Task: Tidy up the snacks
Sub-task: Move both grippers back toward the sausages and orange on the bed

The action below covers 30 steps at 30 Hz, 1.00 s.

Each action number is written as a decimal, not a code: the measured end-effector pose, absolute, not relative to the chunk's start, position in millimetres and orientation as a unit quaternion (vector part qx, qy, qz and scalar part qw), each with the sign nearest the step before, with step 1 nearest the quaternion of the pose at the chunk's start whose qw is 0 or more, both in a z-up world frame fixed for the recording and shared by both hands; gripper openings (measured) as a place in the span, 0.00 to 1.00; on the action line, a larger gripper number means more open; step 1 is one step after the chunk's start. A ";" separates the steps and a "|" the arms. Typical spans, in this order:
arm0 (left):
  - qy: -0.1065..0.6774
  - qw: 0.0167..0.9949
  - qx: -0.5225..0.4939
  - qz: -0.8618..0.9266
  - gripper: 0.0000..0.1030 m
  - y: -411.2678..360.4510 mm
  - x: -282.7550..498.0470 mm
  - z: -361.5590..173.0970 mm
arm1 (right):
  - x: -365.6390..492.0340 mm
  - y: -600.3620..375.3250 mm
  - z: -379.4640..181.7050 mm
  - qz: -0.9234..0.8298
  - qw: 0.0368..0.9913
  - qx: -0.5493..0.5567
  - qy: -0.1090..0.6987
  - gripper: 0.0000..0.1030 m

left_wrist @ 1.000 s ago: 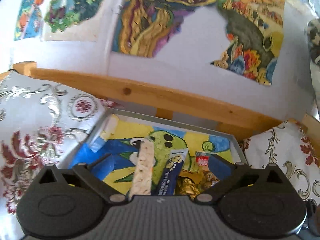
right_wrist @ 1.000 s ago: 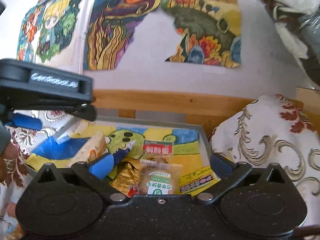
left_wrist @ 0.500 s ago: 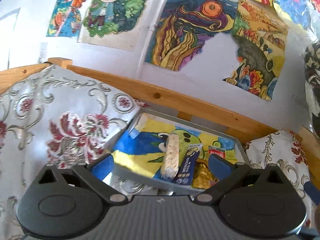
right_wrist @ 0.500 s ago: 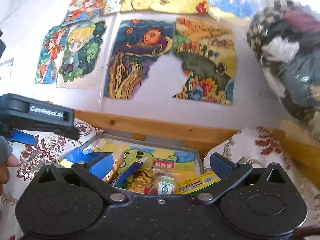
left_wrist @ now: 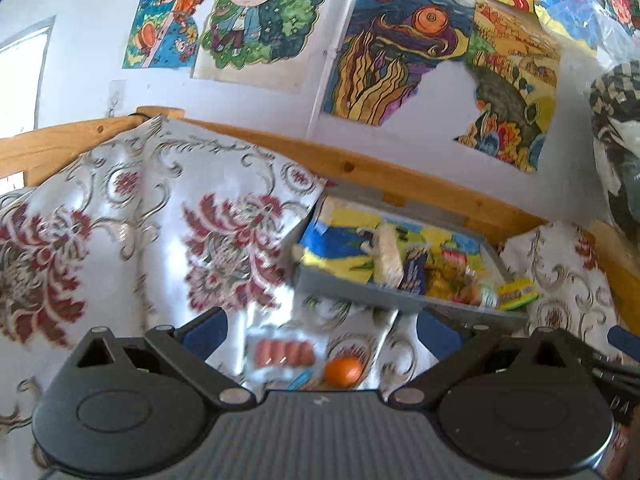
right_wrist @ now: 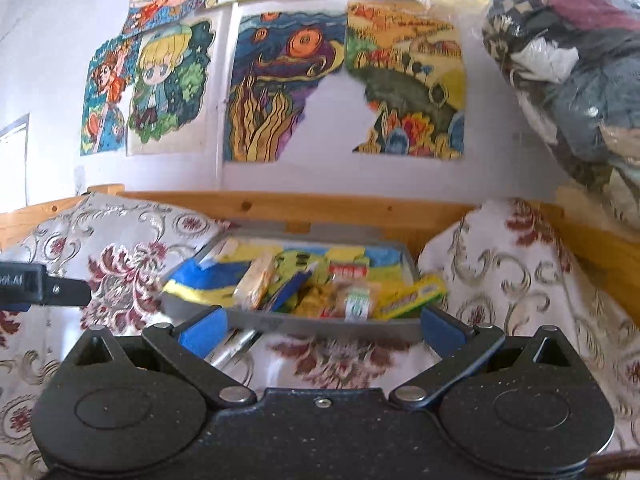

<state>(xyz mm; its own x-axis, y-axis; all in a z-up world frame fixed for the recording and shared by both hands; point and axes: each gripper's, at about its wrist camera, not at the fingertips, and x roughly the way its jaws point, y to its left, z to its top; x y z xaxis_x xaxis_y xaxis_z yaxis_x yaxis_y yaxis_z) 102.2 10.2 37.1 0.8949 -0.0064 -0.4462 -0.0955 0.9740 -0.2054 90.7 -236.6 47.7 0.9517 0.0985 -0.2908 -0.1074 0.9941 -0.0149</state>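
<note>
Both grippers have pulled back from the grey tray (right_wrist: pixel 320 326) in the last second; where each camera was peering almost straight into it, the tray now sits further off on the flowered cloth (left_wrist: pixel 132 240), up against the wooden rail (right_wrist: pixel 320 204). The snacks in it look as they did: a pale rice bar (left_wrist: pixel 386 256), a dark blue packet (left_wrist: pixel 414 270), gold-wrapped pieces (right_wrist: pixel 316 294), and a yellow-green packet (right_wrist: pixel 412 292) leaning over the right-hand rim.

The left gripper (left_wrist: pixel 318 330) stands wide open with nothing between its blue pads; the right gripper (right_wrist: pixel 322 326) is likewise spread wide and empty.

The retreat brings loose snacks into sight: a pack of small sausages (left_wrist: pixel 282 354) and an orange round thing (left_wrist: pixel 342 372), blurred, lie on the cloth just ahead of the left gripper; a silvery wrapped stick (right_wrist: pixel 234 346) lies by the right gripper's left pad. My guess is that one drop into the tray is done and a fresh pick from these comes next.
</note>
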 end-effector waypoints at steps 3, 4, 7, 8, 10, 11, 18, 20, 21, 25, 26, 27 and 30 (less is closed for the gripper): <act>0.235 0.966 -0.107 0.025 0.99 20.9 89.2 31.8 | 80.2 -226.8 42.4 0.053 0.984 -0.008 0.167 0.99; 0.238 0.965 -0.104 0.028 0.99 24.3 84.3 29.8 | 76.4 -223.5 39.6 0.055 0.982 -0.003 0.178 0.99; 0.244 0.965 -0.088 0.039 0.99 32.6 68.7 22.3 | 65.2 -214.0 31.5 0.042 0.979 -0.003 0.200 0.99; 0.242 0.966 -0.081 0.041 0.99 35.5 61.9 18.9 | 61.5 -210.0 29.3 0.035 0.978 -0.011 0.206 0.99; 0.242 0.967 -0.071 0.044 0.99 40.5 52.3 12.8 | 55.1 -202.4 26.7 0.031 0.976 -0.028 0.213 0.99; 0.247 0.965 -0.069 0.048 0.99 43.2 49.8 10.5 | 53.2 -199.3 25.8 0.032 0.975 -0.035 0.216 0.99; 0.306 0.947 -0.075 0.066 0.99 51.9 49.3 0.5 | 60.6 -186.2 13.0 0.048 0.951 -0.065 0.297 0.99; 0.304 0.948 -0.067 0.060 0.99 51.2 49.9 -0.5 | 64.9 -187.0 9.4 0.046 0.946 -0.063 0.315 0.99; 0.304 0.949 -0.064 0.057 0.99 50.6 50.7 -1.0 | 67.7 -188.7 7.8 0.048 0.943 -0.056 0.326 0.99; 0.317 0.945 -0.063 0.047 0.99 51.4 59.9 -4.3 | 84.5 -196.4 -1.2 0.064 0.920 -0.019 0.387 0.99; 0.325 0.942 -0.067 0.044 0.99 52.8 63.1 -5.7 | 88.1 -197.1 -3.8 0.066 0.914 -0.013 0.401 0.99; 0.333 0.939 -0.072 0.044 0.99 53.7 65.4 -7.1 | 90.9 -197.8 -6.6 0.069 0.907 -0.009 0.415 0.99; 0.350 0.932 -0.089 0.039 0.99 57.4 69.0 -11.8 | 96.0 -197.2 -12.9 0.083 0.892 -0.001 0.445 0.99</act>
